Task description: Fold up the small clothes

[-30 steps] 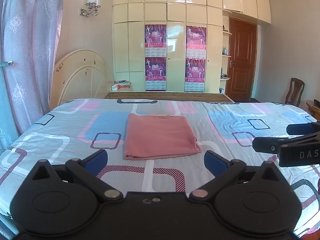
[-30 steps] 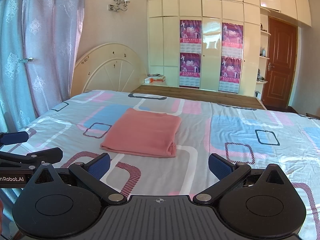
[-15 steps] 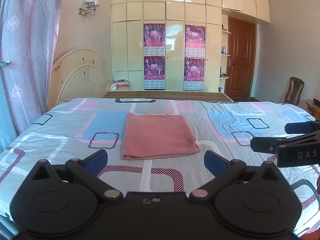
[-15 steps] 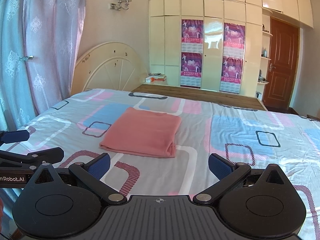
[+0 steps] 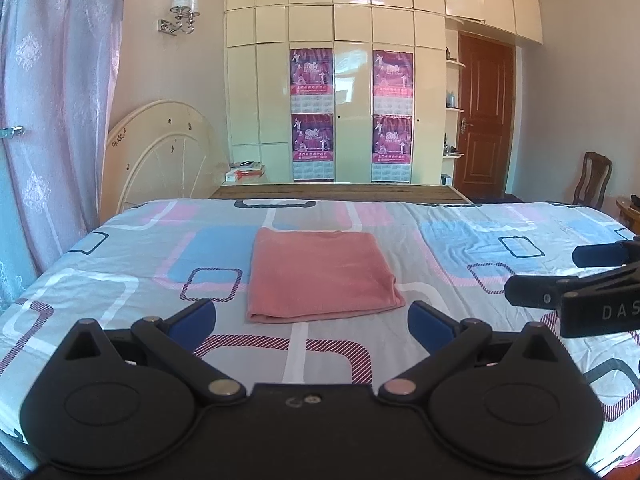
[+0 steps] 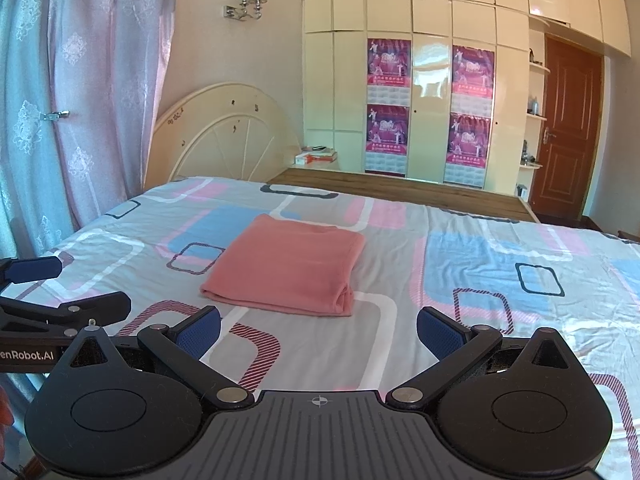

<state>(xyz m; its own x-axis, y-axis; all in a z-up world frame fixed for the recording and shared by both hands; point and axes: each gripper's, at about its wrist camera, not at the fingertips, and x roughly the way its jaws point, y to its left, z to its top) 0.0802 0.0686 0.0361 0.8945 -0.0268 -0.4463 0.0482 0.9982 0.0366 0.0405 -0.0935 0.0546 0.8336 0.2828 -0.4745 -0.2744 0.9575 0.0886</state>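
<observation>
A pink garment (image 5: 320, 274) lies folded into a neat rectangle on the patterned bedsheet (image 5: 120, 288); it also shows in the right wrist view (image 6: 286, 264). My left gripper (image 5: 312, 326) is open and empty, held back from the garment's near edge. My right gripper (image 6: 318, 330) is open and empty, also short of the garment, which lies ahead and a little left. The right gripper shows at the right edge of the left wrist view (image 5: 560, 280). The left gripper shows at the left edge of the right wrist view (image 6: 56, 288).
A cream headboard (image 5: 160, 152) leans by the curtain (image 5: 52, 120) at the left. Tall wardrobes (image 5: 352, 80) with posters stand behind the bed. A brown door (image 5: 484, 120) and a wooden chair (image 5: 596, 176) are at the right.
Both grippers have drifted slightly, so the garment sits a touch differently in view. The garment has not moved and both grippers stay open.
</observation>
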